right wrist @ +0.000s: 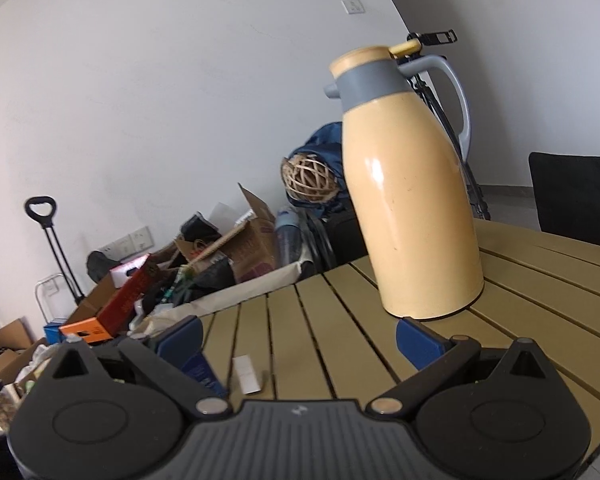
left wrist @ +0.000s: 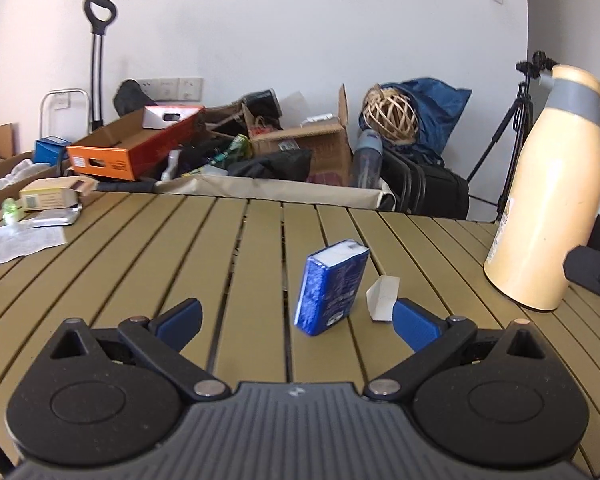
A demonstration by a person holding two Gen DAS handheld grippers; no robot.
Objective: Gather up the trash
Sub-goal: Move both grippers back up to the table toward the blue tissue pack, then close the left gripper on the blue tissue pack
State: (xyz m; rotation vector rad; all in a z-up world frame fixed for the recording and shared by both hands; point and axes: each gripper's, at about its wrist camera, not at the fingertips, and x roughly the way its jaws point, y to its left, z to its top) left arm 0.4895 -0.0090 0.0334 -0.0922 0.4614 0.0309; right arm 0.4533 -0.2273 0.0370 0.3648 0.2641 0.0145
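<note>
My left gripper [left wrist: 298,314] gapes wide, empty, framing the blue packet [left wrist: 330,286] at twelve o'clock for pickup; my right gripper [right wrist: 298,338] also hangs open, empty.

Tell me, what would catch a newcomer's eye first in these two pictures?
Probably the tall cream-yellow jug with a grey collar and handle, standing upright on the slatted olive table towards its right side. Next, the small blue packet standing on end mid-table, a folded scrap of white paper just to its right, both ahead of the open left tongs. Behind the table, boxes and bags pile up along the white wall.
</note>
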